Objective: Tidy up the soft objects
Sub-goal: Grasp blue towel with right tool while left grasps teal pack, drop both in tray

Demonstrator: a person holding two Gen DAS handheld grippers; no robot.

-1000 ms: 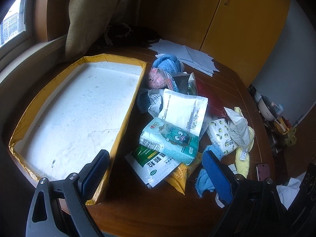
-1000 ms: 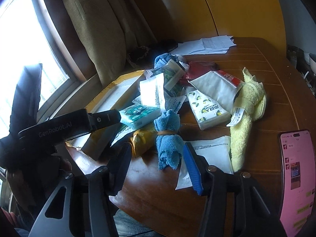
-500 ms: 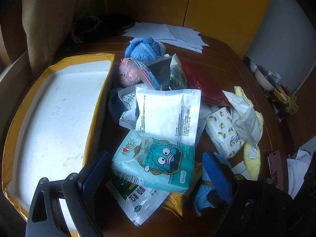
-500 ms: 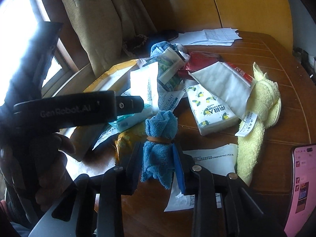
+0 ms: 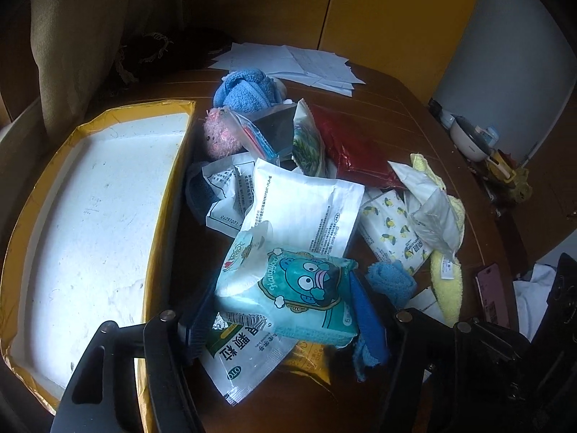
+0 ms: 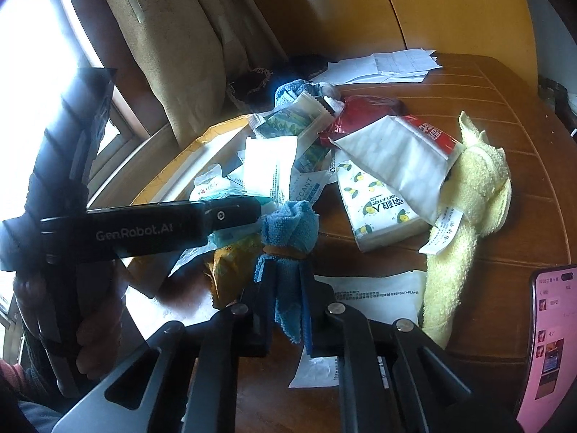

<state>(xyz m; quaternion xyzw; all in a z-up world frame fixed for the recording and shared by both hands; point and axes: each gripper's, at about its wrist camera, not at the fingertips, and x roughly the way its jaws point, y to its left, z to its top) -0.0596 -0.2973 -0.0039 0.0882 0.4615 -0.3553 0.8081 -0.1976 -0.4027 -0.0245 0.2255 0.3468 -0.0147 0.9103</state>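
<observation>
My left gripper is shut on a teal cartoon tissue pack, its pads pressing both sides. My right gripper is shut on a rolled blue cloth tied with a band; the cloth also shows in the left wrist view. A yellow-edged box with a white foam floor lies left of the pile. A yellow towel, a lemon-print tissue pack, a pink plush and a blue towel ball lie in the pile on the wooden table.
Flat sachets and packets are heaped among the soft things: a white pouch, a green-label sachet, a red foil bag. Papers lie at the back. A phone lies at the right. A curtain hangs behind.
My left gripper moved forward and closed on the teal tissue pack. My right gripper moved in and closed further on the rolled blue cloth.
</observation>
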